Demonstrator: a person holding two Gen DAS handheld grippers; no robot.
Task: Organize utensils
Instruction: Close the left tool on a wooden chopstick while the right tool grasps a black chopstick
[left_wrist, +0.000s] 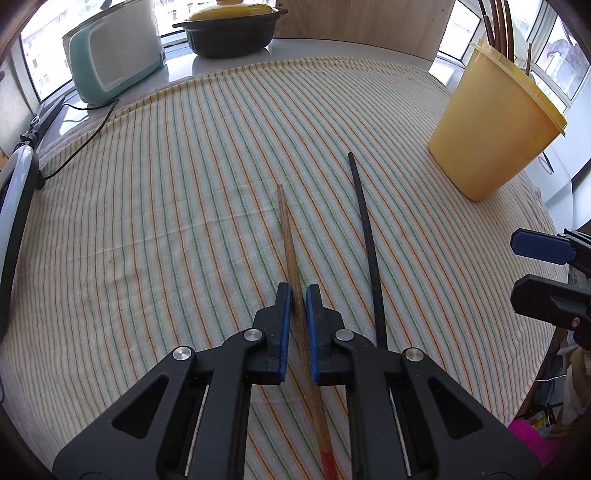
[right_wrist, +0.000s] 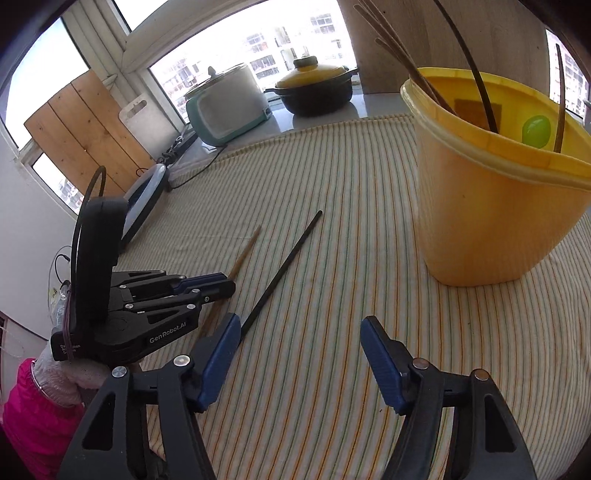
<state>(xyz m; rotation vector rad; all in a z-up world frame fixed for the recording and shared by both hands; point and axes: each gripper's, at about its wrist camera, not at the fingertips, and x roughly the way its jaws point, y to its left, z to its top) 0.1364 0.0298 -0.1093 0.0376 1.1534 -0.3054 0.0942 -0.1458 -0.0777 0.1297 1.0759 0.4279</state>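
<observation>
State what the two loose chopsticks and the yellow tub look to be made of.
Brown chopstick: likely wood or bamboo, matte, visible grain, with a red-painted end. Black chopstick: uniformly dark and matte; lacquered wood or plastic, cannot tell which. Yellow tub: plastic, smooth and slightly translucent, with a moulded rim.

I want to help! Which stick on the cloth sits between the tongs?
The brown wooden chopstick, between the left tongs. The black chopstick lies beside it, untouched.

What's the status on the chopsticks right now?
Left gripper jaws nearly closed around wooden chopstick. Right gripper open, empty. Black chopstick on cloth. Yellow bucket unobstructed.
</observation>
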